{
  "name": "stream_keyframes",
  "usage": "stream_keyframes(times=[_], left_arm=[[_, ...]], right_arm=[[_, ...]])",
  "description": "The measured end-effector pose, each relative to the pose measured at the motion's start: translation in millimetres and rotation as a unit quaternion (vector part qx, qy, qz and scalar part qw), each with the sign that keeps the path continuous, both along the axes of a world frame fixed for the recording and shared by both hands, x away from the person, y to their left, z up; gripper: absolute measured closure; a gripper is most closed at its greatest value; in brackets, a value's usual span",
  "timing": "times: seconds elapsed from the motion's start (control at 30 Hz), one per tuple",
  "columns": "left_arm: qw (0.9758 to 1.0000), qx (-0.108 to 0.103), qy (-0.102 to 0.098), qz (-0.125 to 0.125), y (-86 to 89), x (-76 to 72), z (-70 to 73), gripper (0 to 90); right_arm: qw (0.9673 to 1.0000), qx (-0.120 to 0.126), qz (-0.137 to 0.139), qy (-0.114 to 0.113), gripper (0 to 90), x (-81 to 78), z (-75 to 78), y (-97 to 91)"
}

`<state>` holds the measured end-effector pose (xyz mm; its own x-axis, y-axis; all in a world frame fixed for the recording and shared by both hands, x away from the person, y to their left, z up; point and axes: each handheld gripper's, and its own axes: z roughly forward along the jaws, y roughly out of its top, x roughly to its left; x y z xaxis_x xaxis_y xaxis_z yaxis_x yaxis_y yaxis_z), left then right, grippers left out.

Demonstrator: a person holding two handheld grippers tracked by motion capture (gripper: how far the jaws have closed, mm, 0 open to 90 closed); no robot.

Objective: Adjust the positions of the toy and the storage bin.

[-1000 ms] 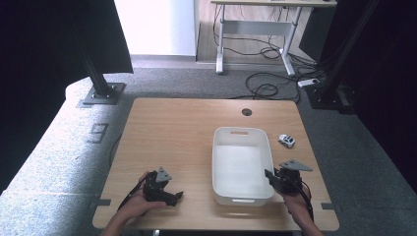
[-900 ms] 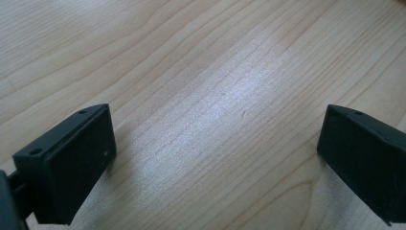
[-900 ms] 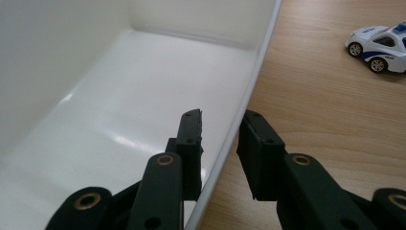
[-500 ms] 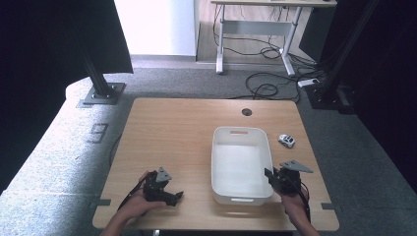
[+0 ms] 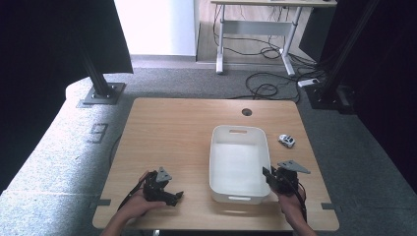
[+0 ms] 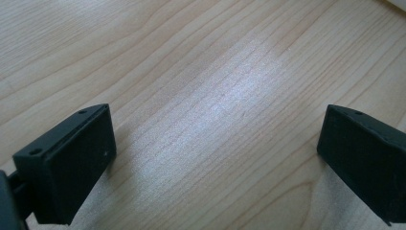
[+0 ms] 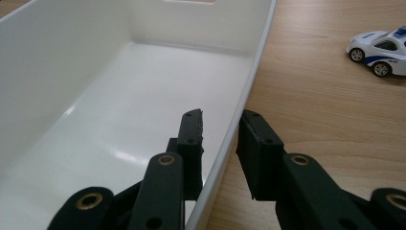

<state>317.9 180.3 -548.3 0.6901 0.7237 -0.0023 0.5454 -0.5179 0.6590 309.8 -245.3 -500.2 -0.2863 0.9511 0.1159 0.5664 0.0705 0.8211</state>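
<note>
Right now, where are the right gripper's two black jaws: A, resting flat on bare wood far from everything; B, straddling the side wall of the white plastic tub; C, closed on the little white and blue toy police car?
B: in the right gripper view the right gripper has one jaw inside the white plastic tub and one outside its rim, while the toy police car sits apart.

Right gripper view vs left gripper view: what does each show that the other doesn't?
Right gripper view: the right gripper with its fingers straddling the side wall of the white bin, one inside, one outside, close to the wall, and a toy police car on the table beyond.

Left gripper view: the left gripper with fingers wide apart over bare wood, nothing between them.

Both: the wooden tabletop.
</note>
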Motion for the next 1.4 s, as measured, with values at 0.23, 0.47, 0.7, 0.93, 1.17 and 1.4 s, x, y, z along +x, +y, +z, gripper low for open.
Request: stream_keyframes(times=[0.23,0.47,0.7,0.93,1.17,1.4], left_arm=[[1.0,0.0,0.0,0.0,-0.1,0.1,0.0,0.0],[1.0,0.0,0.0,-0.001,-0.1,0.2,0.0,0.0],[1.0,0.0,0.0,-0.001,-0.2,0.2,0.0,0.0],[1.0,0.0,0.0,-0.001,-0.2,0.2,0.0,0.0],[1.0,0.0,0.0,-0.001,-0.2,0.3,0.0,0.0],[1.0,0.0,0.0,-0.001,-0.2,0.3,0.0,0.0]], right_arm=[[1.0,0.003,-0.001,-0.001,71.0,1.1,-0.3,2.7],[1.0,0.005,0.003,-0.002,70.9,3.3,-0.6,7.1],[0.9999,0.003,0.007,-0.007,70.5,5.0,-1.0,12.6],[0.9999,0.004,0.011,-0.008,70.2,6.2,-1.3,17.1],[0.9998,0.006,0.015,-0.007,70.1,7.8,-1.3,18.2],[0.9998,0.006,0.017,-0.009,70.0,9.5,-1.5,23.8]])
